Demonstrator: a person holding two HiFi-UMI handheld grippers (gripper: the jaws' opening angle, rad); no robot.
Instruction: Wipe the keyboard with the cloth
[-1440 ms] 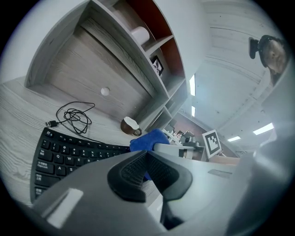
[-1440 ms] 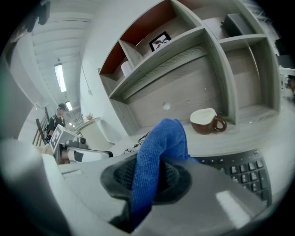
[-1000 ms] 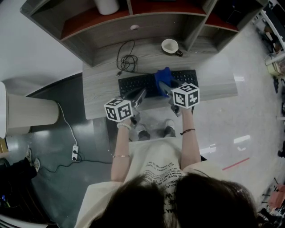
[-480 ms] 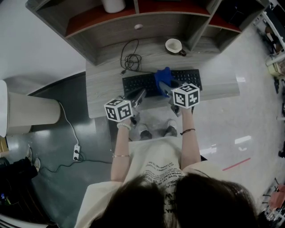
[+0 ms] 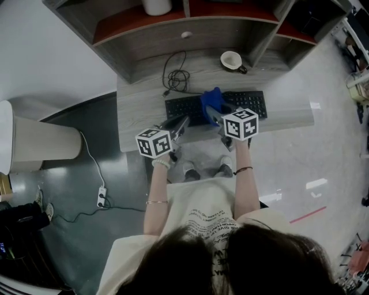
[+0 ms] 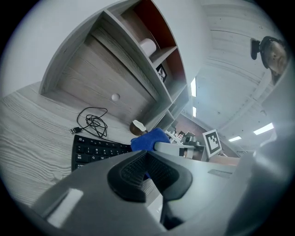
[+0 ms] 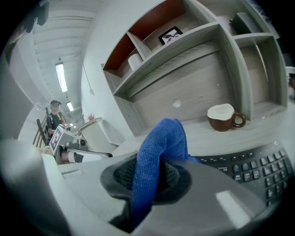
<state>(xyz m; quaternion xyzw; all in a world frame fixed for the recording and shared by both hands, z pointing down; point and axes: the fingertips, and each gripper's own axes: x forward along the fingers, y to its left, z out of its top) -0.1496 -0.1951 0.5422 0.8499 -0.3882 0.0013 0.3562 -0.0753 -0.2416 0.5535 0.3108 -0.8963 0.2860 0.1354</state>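
Mug (image 5: 232, 60) stands at the far right of the desk (image 5: 144, 109), brown outside and white within; what it holds I cannot tell. 1 shelf compartment (image 5: 118, 26) above holds a white roll (image 5: 157, 6). The right gripper (image 5: 218, 117) is clamped on the blue cloth (image 5: 211, 101), which rests on the middle of the keyboard (image 5: 184, 107). The left gripper (image 5: 180, 123) has its 2 jaws together, empty, at the keyboard's near left edge. Since 1 second ago, desk and keyboard have slid right in the head view, while both grippers kept their places.
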